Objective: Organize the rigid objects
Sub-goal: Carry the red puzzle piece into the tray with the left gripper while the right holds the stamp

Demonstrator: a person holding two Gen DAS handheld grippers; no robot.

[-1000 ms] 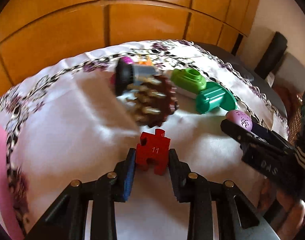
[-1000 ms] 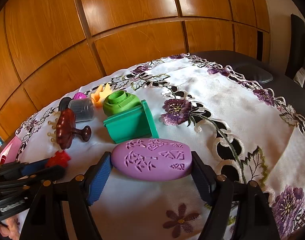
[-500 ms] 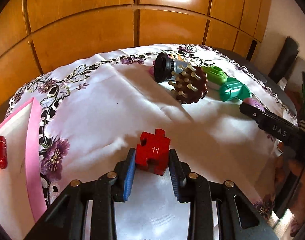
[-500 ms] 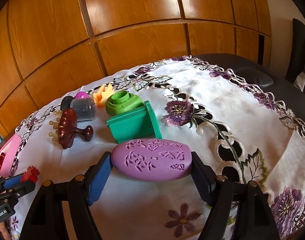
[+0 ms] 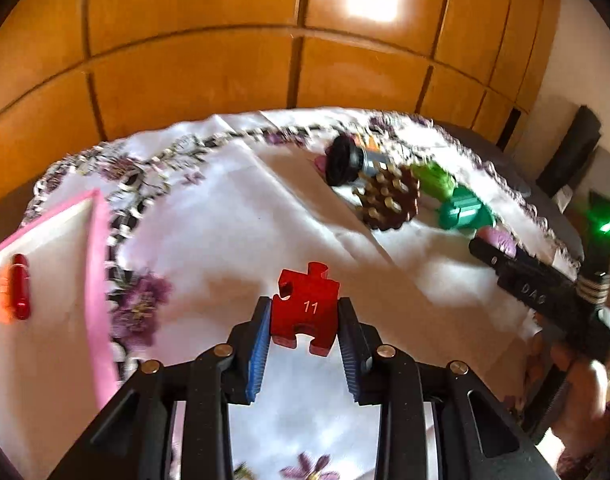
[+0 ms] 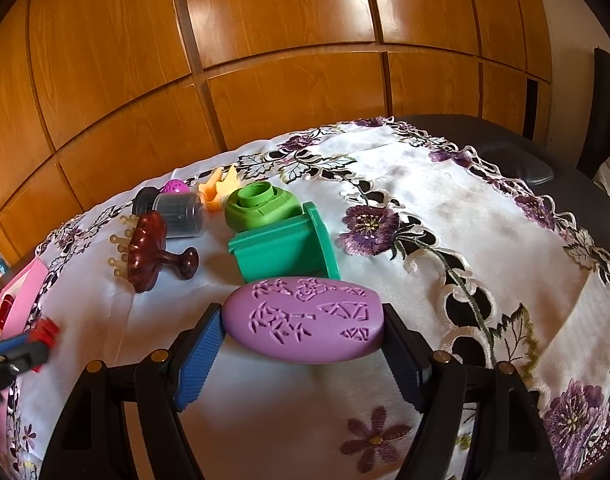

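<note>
My left gripper (image 5: 304, 322) is shut on a red puzzle piece (image 5: 305, 307) marked 11, held above the white flowered tablecloth (image 5: 241, 248). A pink tray (image 5: 95, 280) lies to its left with a red capsule (image 5: 20, 286) in it. My right gripper (image 6: 303, 338) is shut on a purple oval with carved patterns (image 6: 305, 320), just in front of a teal block (image 6: 283, 250). The left gripper shows at the left edge of the right wrist view (image 6: 21, 350). The right gripper shows at the right of the left wrist view (image 5: 501, 250).
A brown spiked massager (image 6: 149, 252), a grey cylinder (image 6: 177, 210), a light green ring piece (image 6: 261, 204), an orange crown shape (image 6: 219, 188) and a magenta ball (image 6: 175, 187) cluster at the back. Wooden panels (image 6: 289, 40) stand behind. A dark chair (image 6: 517, 152) is at right.
My left gripper has swung left with the red puzzle piece; the pink tray and red capsule have come into its view. The right gripper holds still with the purple oval.
</note>
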